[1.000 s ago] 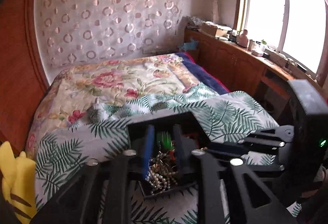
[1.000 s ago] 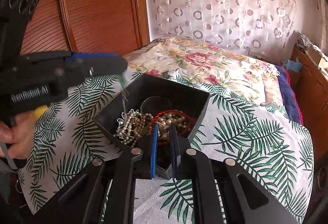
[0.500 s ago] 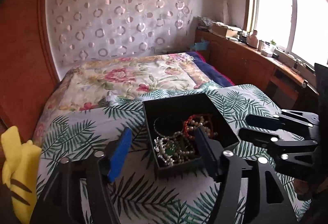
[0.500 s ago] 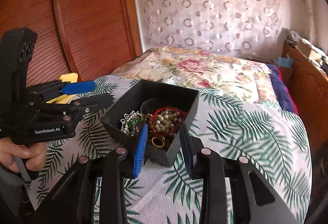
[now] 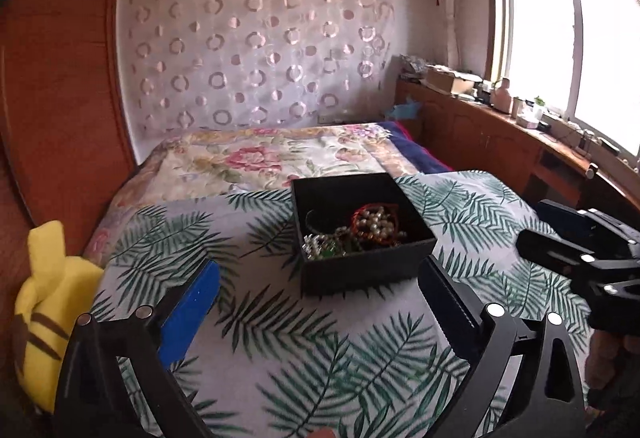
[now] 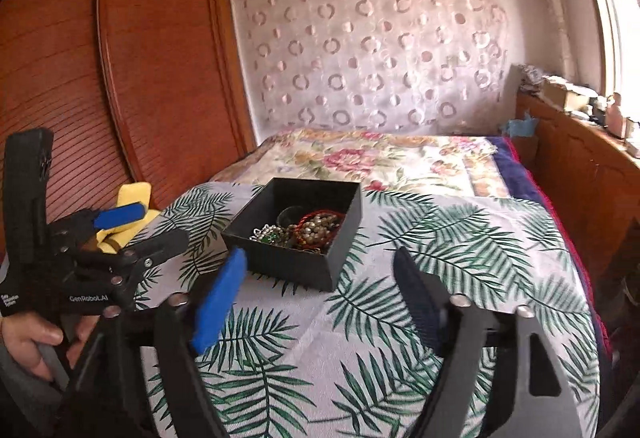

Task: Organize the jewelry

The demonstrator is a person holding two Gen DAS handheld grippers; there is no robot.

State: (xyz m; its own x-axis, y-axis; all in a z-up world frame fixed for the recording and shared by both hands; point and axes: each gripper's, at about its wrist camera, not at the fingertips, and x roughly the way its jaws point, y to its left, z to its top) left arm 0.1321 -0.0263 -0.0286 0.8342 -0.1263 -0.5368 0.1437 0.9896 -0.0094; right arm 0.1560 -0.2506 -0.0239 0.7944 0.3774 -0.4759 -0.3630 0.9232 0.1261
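Both grippers are hanging over the bed with nothing between their fingers: the left gripper (image 5: 320, 302) is spreading its jaws wide, and the right gripper (image 6: 320, 286) is likewise opening its jaws. A black box (image 5: 362, 262) is sitting on the palm-leaf cover (image 5: 280, 338) at about twelve o'clock from each gripper, just beyond the fingertips and touching neither. Inside it, a tangle of jewelry (image 5: 356, 230) is lying in a heap, with pearl beads ringed by a red cord and a silvery piece with green stones. In the right wrist view, a hand (image 6: 28, 342) is holding the left gripper's handle at about nine o'clock. A yellow plush toy (image 5: 48, 310) is lying at the bed's edge at nine o'clock in the left wrist view.
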